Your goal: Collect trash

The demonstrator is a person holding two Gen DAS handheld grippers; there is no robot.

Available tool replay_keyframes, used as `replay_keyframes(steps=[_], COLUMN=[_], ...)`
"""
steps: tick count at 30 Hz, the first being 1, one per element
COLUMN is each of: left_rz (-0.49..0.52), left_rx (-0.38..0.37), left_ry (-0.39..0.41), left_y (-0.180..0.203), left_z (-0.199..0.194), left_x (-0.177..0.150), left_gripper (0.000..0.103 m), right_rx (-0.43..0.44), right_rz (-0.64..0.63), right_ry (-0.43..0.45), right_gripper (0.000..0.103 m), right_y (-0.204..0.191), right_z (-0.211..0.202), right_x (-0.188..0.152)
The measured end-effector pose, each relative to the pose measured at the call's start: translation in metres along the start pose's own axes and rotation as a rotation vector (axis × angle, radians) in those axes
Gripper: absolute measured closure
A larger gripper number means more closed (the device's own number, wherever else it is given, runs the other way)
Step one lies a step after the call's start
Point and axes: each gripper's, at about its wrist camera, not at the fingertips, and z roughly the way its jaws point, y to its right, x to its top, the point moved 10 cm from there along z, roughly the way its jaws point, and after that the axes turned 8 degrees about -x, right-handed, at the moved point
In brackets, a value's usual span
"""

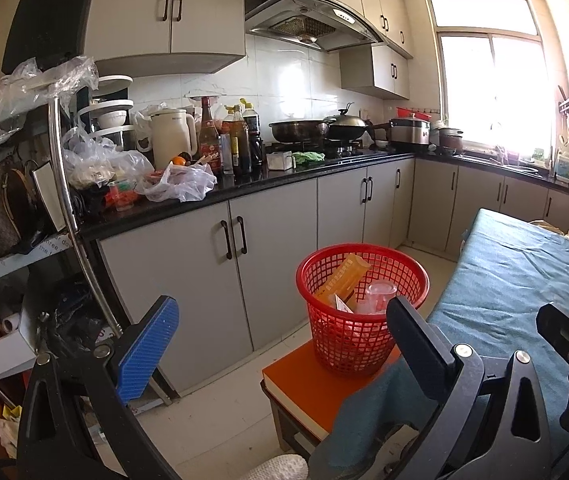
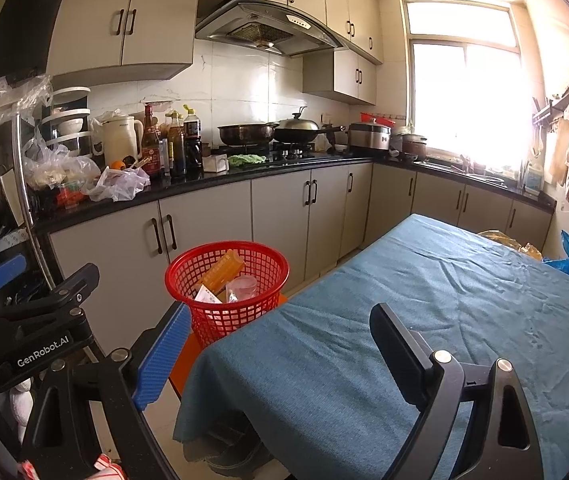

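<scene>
hovering with nothing between their wide jaws, both the left gripper (image 1: pixel 280 328) and the right gripper (image 2: pixel 280 340) could knock the basket (image 2: pixel 226 300), already holding trash, off the narrow stool (image 1: pixel 304 384).

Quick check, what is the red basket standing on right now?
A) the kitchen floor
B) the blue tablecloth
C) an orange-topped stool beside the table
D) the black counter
C: the red basket, already holding an orange box and a clear plastic cup, stands on the orange-topped stool, next to the table with the blue cloth.
</scene>
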Motion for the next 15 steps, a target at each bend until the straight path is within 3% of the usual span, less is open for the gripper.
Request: replay_keyframes(steps=[9, 15], left_rz=[-0.003, -0.016], left_rx=[0.006, 0.009], left_ry=[-0.002, -0.051], left_y=[-0.005, -0.011], left_z=[0.002, 0.011], left_x=[-0.001, -0.005], left_gripper=[0.0, 0.0], right_rx=[0.013, 0.025], right_rz=[-0.007, 0.002], right_ry=[-0.021, -0.044], right_gripper=[0.009, 0.009], right_y=[-0.005, -0.005], right_z=[0.006, 0.01], right_x=[-0.005, -0.01])
